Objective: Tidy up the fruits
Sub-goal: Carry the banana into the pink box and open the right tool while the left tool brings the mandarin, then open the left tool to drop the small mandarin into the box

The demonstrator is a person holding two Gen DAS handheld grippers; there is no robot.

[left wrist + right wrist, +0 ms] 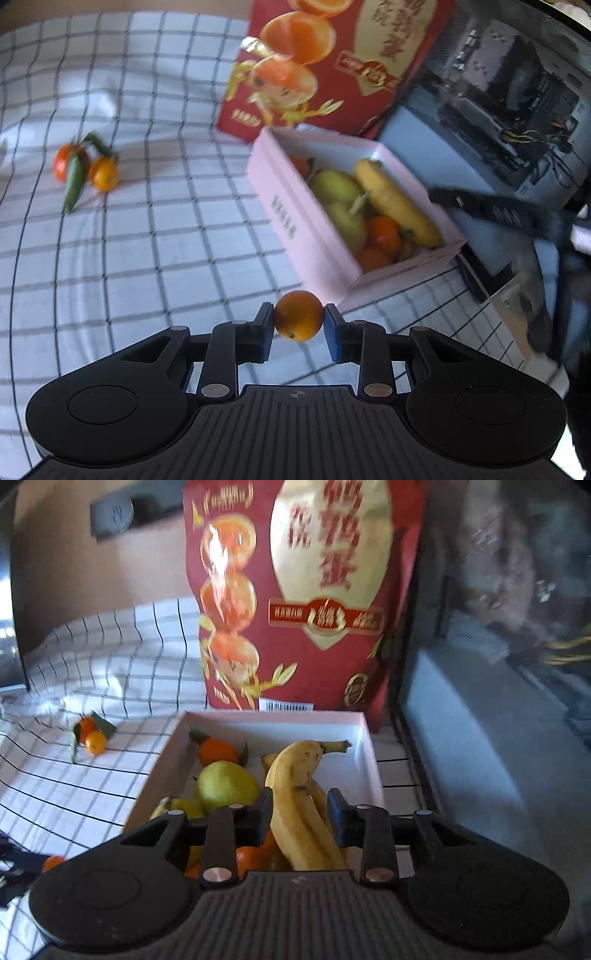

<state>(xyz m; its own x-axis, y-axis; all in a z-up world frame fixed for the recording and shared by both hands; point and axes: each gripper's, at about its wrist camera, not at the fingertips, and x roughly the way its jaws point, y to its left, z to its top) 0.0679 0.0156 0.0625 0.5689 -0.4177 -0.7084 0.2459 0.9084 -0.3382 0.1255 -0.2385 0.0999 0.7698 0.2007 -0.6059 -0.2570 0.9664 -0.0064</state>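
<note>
- While our left claw (298,320) stays off the checked cloth (147,240), its pads are clamped on a small orange (298,319) just short of the pink box (295,221).
- We see our right claw (300,805) over that box (364,738), closed on a banana (299,805).
- Pears (226,786) and another orange (218,751) lie inside.
- Two leafy oranges (86,168) sit well apart on the cloth.
- Behind the box stands a red carton (303,590).

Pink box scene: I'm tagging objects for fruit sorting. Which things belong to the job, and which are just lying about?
Job: pink box, small orange in left hand-held gripper, banana, green pears, loose oranges.

Lying about: red carton, checked cloth.
</note>
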